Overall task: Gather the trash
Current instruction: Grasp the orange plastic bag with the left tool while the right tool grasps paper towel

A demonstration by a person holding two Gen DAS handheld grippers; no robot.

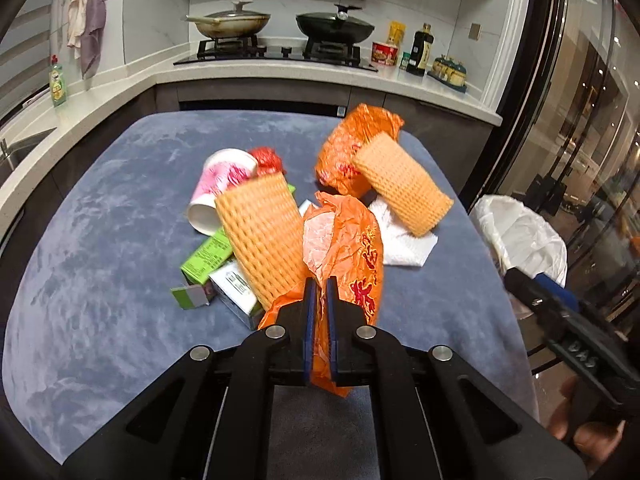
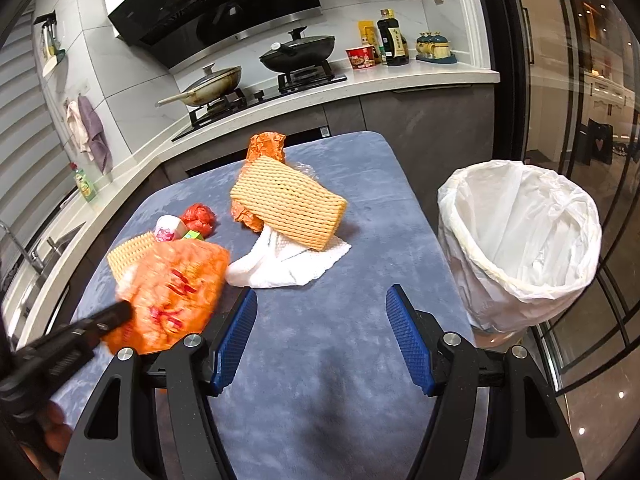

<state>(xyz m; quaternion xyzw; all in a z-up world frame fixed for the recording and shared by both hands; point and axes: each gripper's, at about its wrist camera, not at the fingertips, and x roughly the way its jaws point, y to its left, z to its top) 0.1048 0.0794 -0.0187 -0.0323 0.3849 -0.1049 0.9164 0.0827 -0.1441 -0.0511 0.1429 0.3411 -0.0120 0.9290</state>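
Left gripper [image 1: 320, 300], lower centre of left wrist view: jaws pinched tight on orange wrapper [image 1: 344, 252], wrapper standing up from pads. Right gripper [image 2: 322, 308], lower centre of right wrist view: jaws spread wide, nothing between them. Foam net sleeve [image 1: 262, 236] just left of wrapper. Paper cup [image 1: 220, 188] upper left, on its side. White tissue [image 2: 288, 264] mid-frame on blue cloth [image 2: 320, 360]. Lined trash bin [image 2: 520, 240] right side, beside table.

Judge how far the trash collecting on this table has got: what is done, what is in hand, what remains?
Done: nothing visible; the lined bin looks empty. In hand: the left gripper has its jaws shut on an orange wrapper; the right gripper is open and empty. Left: two foam nets, another orange wrapper, white tissue, paper cup, green carton.
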